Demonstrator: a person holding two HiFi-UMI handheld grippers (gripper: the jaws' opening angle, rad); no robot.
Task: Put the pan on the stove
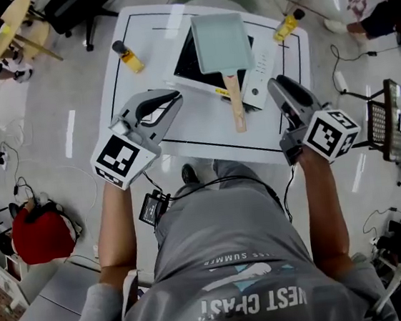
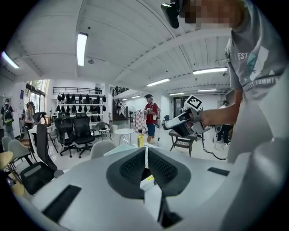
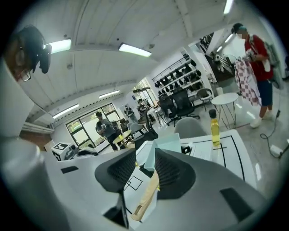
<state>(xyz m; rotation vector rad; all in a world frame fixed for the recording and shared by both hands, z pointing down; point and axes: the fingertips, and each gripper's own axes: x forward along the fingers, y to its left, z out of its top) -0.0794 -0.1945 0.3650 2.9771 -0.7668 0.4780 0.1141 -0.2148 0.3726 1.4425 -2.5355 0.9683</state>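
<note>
We find the pan (image 1: pixel 221 42), a pale rectangular tray type, lying flat on the stove (image 1: pixel 188 62) at the middle of the white tabletop (image 1: pixel 204 128). Its wooden handle (image 1: pixel 235 102) projects past the stove's near edge, out over the tabletop and toward the person.

Right gripper (image 1: pixel 276 83): we see it held above the near right part of the tabletop, to the right of the handle and clear of it. In the right gripper view its jaws stand apart with a moderate gap. The handle and the pan's near wall show through that gap, but they lie beyond and below the jaws. Neither pad touches them.

Left gripper (image 1: pixel 176 96): we see it held above the near left part of the tabletop, left of the handle and well apart from the pan. In the left gripper view its jaws are drawn together to a thin slit, with nothing between them.

We note two yellow bottles upright on the tabletop: one (image 1: pixel 129 57) left of the stove, one (image 1: pixel 287 25) at the far right corner.
</note>
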